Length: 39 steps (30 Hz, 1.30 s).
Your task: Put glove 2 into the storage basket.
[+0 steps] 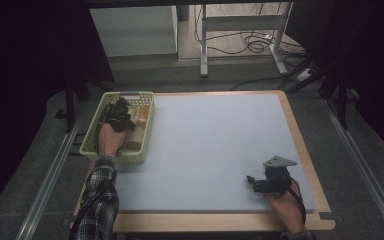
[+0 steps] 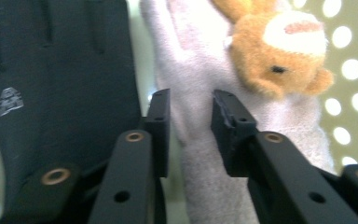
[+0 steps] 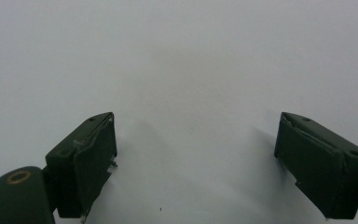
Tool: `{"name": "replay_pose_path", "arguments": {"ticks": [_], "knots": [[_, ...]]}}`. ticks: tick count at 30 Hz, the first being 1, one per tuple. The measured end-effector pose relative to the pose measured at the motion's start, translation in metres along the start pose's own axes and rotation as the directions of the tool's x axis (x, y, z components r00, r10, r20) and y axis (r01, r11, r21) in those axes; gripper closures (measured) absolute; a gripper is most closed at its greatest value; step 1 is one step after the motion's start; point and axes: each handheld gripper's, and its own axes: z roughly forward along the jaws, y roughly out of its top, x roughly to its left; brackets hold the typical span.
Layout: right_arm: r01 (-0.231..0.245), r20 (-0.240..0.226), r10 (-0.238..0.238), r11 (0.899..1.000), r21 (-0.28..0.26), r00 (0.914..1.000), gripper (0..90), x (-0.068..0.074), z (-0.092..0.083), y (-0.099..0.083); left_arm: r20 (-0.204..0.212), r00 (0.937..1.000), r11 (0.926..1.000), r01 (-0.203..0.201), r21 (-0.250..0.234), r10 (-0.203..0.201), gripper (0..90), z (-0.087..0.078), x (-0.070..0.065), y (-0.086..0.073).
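My left gripper (image 1: 123, 106) reaches down into a yellow-green perforated basket (image 1: 91, 129) at the table's left edge. In the left gripper view its jaws (image 2: 191, 105) stand close together, pinching the pale fleece of a soft glove (image 2: 186, 56) that bears an orange-brown plush bear head (image 2: 279, 51). A black glove (image 2: 65, 70) lies right beside it. My right gripper (image 1: 251, 181) rests low over the grey mat (image 1: 210, 140) near the front right corner. Its jaws (image 3: 196, 135) are wide apart with bare mat between them.
The basket holds more tan soft items (image 1: 135, 141) under and beside my left hand. Its holed wall (image 2: 349, 93) rises close behind the bear head. A wooden border (image 1: 300, 135) frames the mat, with dark floor, cables and table legs (image 1: 204, 50) beyond.
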Motion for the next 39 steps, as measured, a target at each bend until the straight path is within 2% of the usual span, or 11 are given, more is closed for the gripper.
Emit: {"name": "replay_pose_path", "arguments": {"ticks": [6, 15, 19, 24, 32, 39], "knots": [[0.0, 0.0, 0.0, 1.0, 0.0, 1.0, 12.5, 0.0, 0.0, 0.0, -0.008, 1.0, 0.9982, -0.004, -0.059, 0.004, 50.1, -0.011, 0.009, -0.005], [0.0, 0.001, 0.0, 1.0, 0.0, 1.0, 12.5, 0.0, 0.0, 0.0, 0.023, 0.9995, 0.9902, -0.019, -0.139, 0.023, 33.9, -0.027, 0.015, -0.013], [0.001, 0.001, -0.001, 1.0, 0.0, 1.0, 12.5, 0.0, 0.0, 0.0, 0.034, 0.999, 0.9869, -0.023, -0.16, 0.029, 28.5, -0.032, 0.016, -0.016], [0.001, 0.001, -0.001, 1.0, 0.0, 1.0, 12.5, 0.0, 0.0, 0.0, 0.067, 0.9973, 0.9819, -0.017, -0.188, 0.03, 24.0, -0.038, 0.016, -0.02], [0.001, 0.001, -0.001, 1.0, 0.0, 1.0, 12.5, 0.0, 0.0, 0.0, 0.098, 0.9933, 0.9742, -0.038, -0.223, 0.061, 17.2, -0.045, 0.012, -0.028], [0.001, 0.001, -0.001, 1.0, 0.0, 1.0, 12.5, 0.0, 0.0, 0.0, 0.109, 0.9898, 0.9654, -0.061, -0.253, 0.091, 9.8, -0.052, 0.008, -0.036]]}}
